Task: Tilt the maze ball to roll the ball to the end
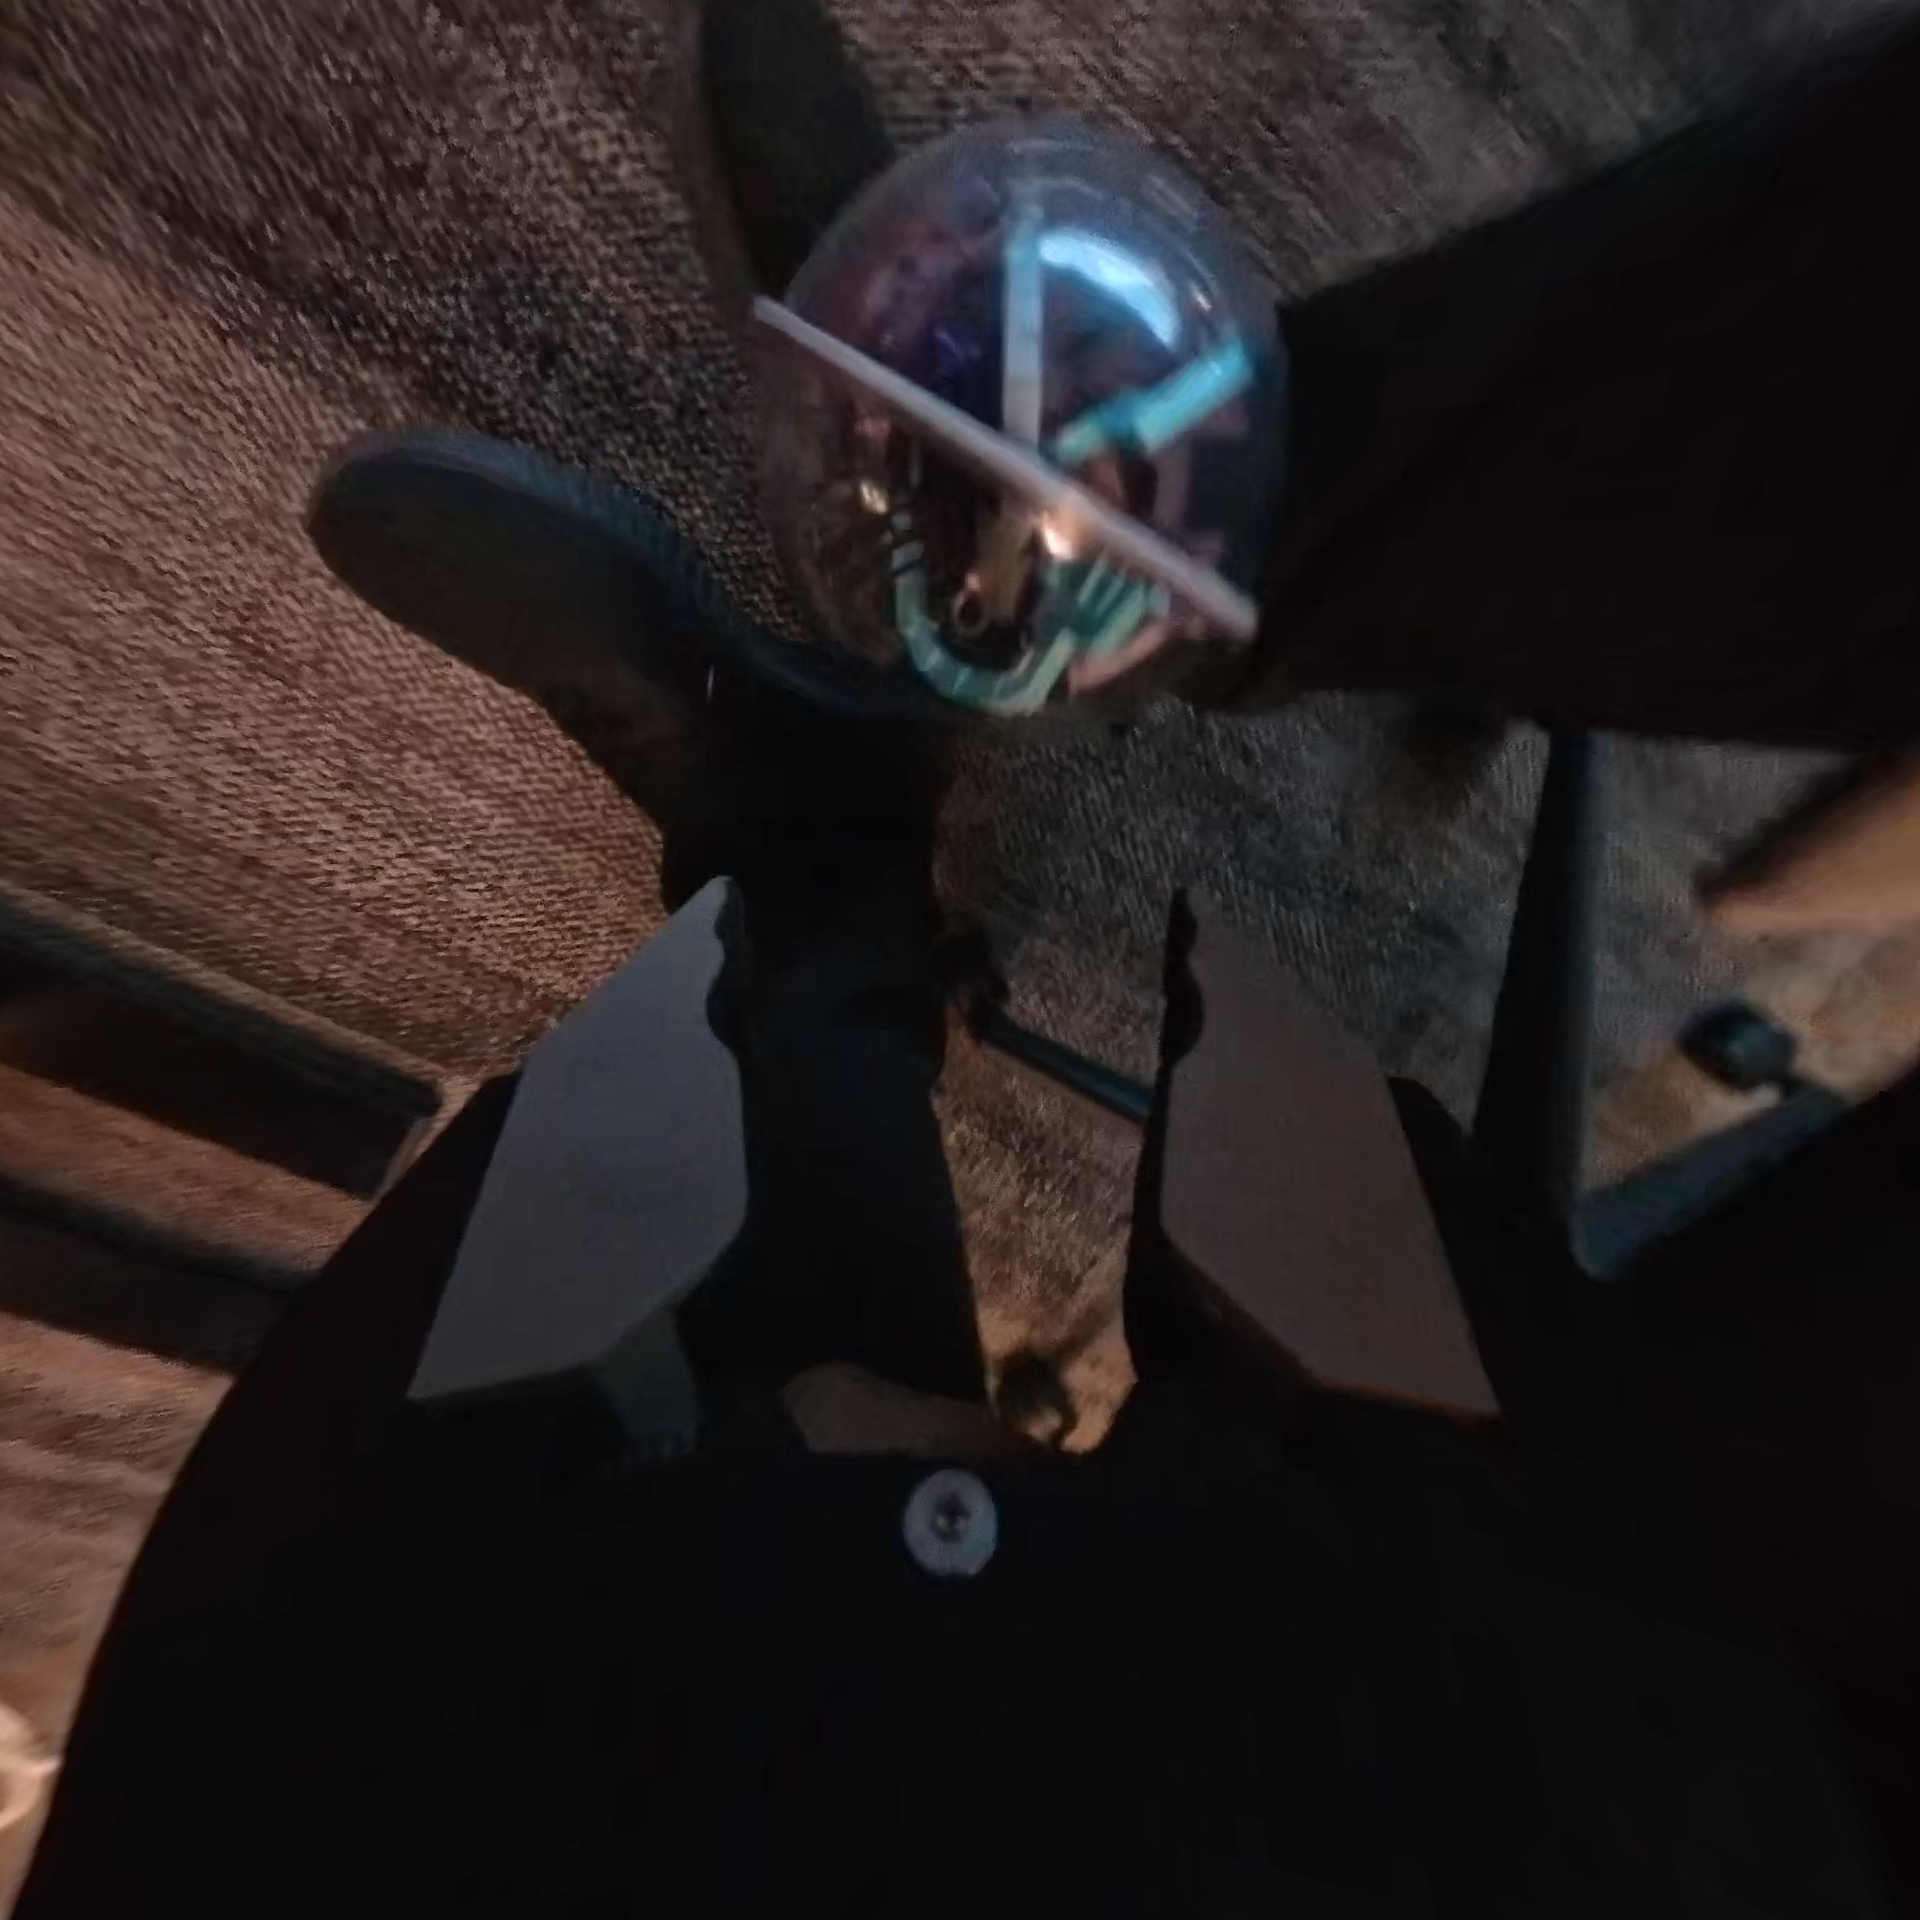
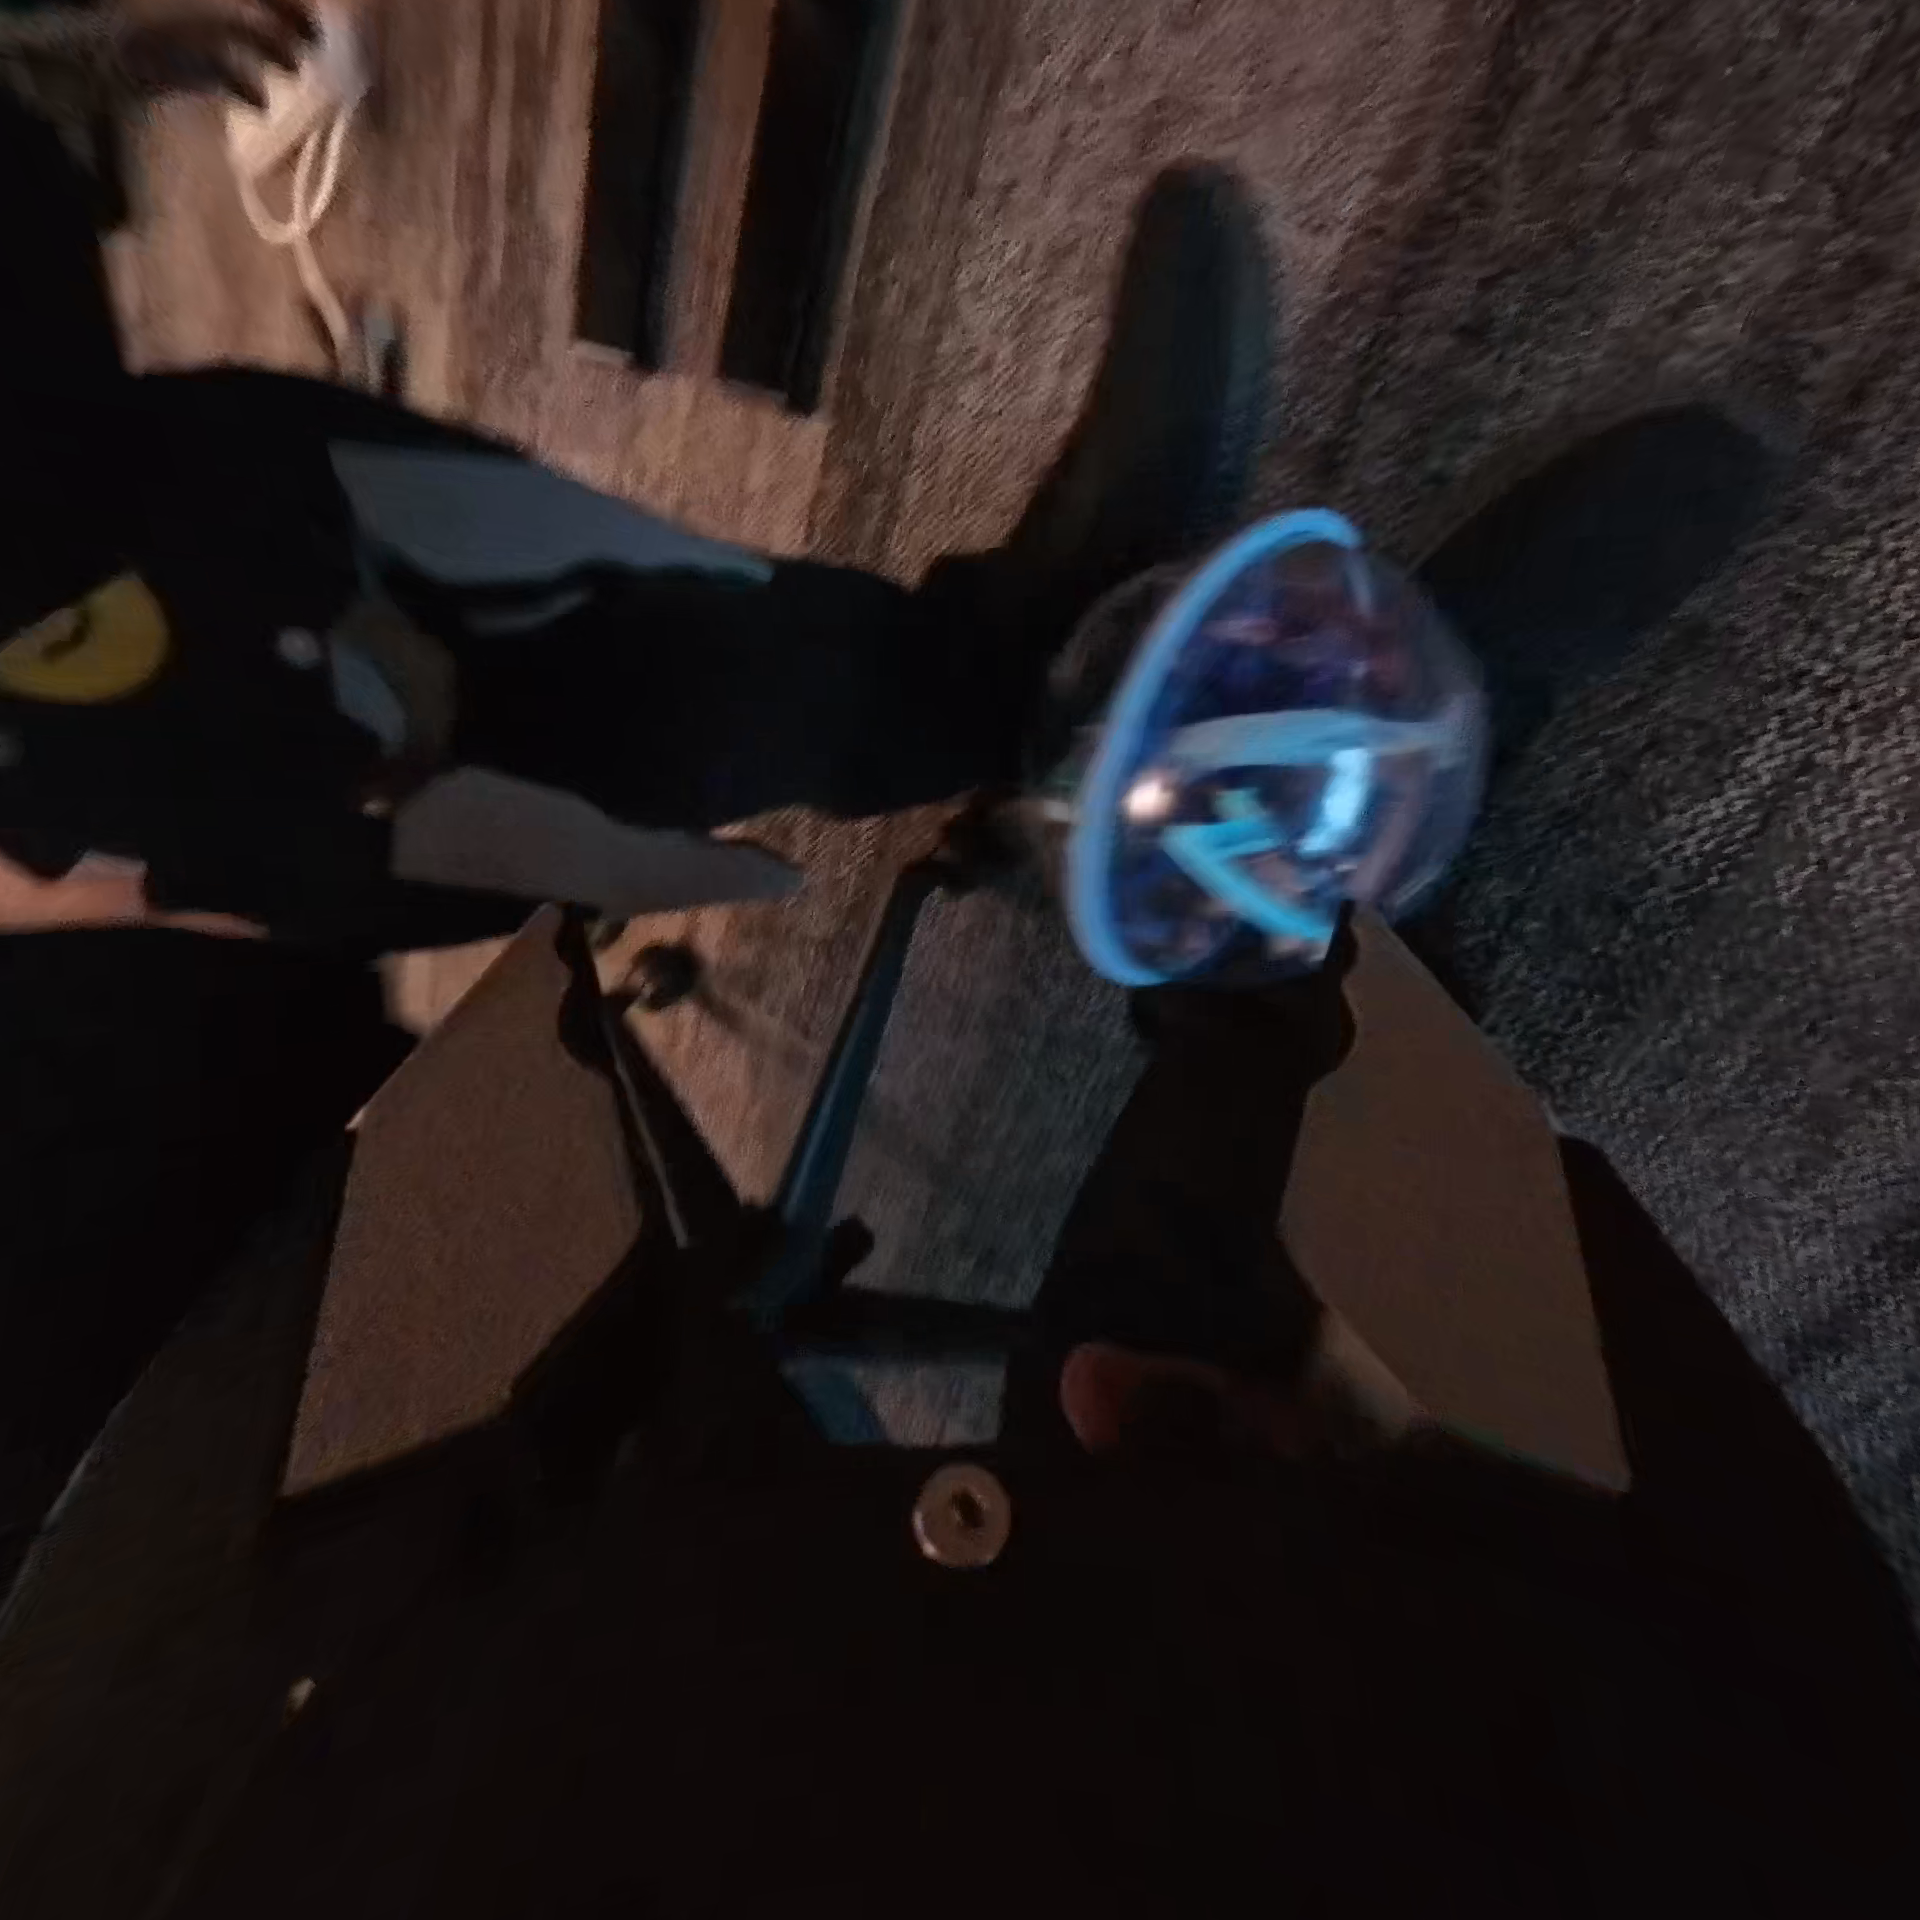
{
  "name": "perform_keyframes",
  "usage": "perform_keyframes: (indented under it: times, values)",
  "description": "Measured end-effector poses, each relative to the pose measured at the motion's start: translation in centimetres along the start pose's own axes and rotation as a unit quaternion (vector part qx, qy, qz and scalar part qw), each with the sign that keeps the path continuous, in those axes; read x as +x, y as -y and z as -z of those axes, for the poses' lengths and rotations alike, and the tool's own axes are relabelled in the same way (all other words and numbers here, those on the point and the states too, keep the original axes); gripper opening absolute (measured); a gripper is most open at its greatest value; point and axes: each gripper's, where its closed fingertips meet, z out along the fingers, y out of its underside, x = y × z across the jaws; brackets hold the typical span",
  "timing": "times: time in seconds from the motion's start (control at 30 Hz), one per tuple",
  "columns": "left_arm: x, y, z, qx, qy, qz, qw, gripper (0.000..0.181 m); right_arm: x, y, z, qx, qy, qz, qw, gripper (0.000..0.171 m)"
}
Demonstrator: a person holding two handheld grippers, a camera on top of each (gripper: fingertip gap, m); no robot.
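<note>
The maze ball (image 1: 1023,436) is a clear sphere with teal tracks inside and a pale rim around its middle. It hangs above a carpet, pressed between one finger of each gripper. My left gripper (image 1: 997,821) is open, and its left finger (image 1: 831,883) reaches up to the ball's underside. The right gripper (image 1: 1558,436) comes in from the upper right against the ball. In the right wrist view the ball (image 2: 1278,748) sits on my right gripper's right finger (image 2: 1236,1091). My right gripper (image 2: 904,951) is open. The left gripper (image 2: 675,707) touches the ball from the left. Both views are blurred.
A brown-grey carpet (image 1: 312,364) lies below, with dark shadows (image 1: 488,561) on it. A dark metal frame (image 1: 1548,987) and wood flooring (image 1: 1818,904) are at the right. In the right wrist view a white cord (image 2: 301,156) and dark slats (image 2: 707,187) are at the top.
</note>
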Motion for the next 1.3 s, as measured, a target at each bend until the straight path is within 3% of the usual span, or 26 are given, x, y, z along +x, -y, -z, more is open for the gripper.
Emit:
perform_keyframes:
  times: [0.07, 0.13, 0.17, 0.23, 0.3, 0.37, 0.47, 0.67, 0.87, 1.03, 1.13, 1.3]
  values:
    - [-1.2, 0.5, -3.9, -0.01, -0.034, 0.072, 0.997, 0.078, 5.7, 1.2, -3.4, 0.009, -0.02, -0.044, 0.999, 0.133]
    - [-0.7, 0.7, -6.9, -0.023, -0.105, 0.137, 0.985, 0.086, 11.6, -0.8, -6.8, -0.016, -0.028, -0.12, 0.992, 0.123]
    - [-0.8, 1.0, -8.1, -0.016, -0.13, 0.144, 0.981, 0.085, 12.5, -1.4, -8.5, -0.026, 0.015, -0.169, 0.985, 0.109]
    - [-3.0, 1.7, -10.7, -0.011, -0.123, 0.151, 0.981, 0.082, 12.5, 0.9, -11.3, 0.002, 0.089, -0.207, 0.974, 0.107]
    - [-5.1, 2.2, -13.3, -0.033, -0.13, 0.17, 0.976, 0.092, 13.3, 2.8, -14.1, 0.014, 0.072, -0.164, 0.984, 0.104]
    - [-6.2, 2.5, -15.0, -0.049, -0.165, 0.178, 0.969, 0.11, 13.7, 2.1, -16.9, -0.031, 0.065, -0.138, 0.988, 0.109]
    - [-6.9, 2.9, -15.7, -0.055, -0.222, 0.207, 0.951, 0.115, 13.5, 1.6, -19.1, -0.048, 0.122, -0.179, 0.975, 0.119]
    - [-5.4, 0.7, -17.1, -0.09, -0.302, 0.165, 0.935, 0.129, 11.6, -1.3, -21.3, -0.109, 0.212, -0.226, 0.945, 0.14]
    - [-5.0, 0.1, -17.4, -0.058, -0.3, 0.14, 0.942, 0.132, 11.5, -1.6, -21.2, -0.114, 0.198, -0.175, 0.958, 0.14]
    - [-2.8, -1.9, -16.5, -0.09, -0.322, 0.116, 0.935, 0.134, 10.8, -2.3, -20.0, -0.156, 0.128, -0.057, 0.978, 0.138]
    - [-2.3, -0.7, -15.9, -0.065, -0.316, 0.108, 0.94, 0.134, 11.0, -2.1, -18.5, -0.162, 0.108, -0.041, 0.98, 0.138]
    - [-3.2, 3.6, -12.6, 0.014, -0.292, 0.093, 0.952, 0.133, 11.1, 0.7, -14.6, -0.101, 0.095, -0.059, 0.989, 0.139]
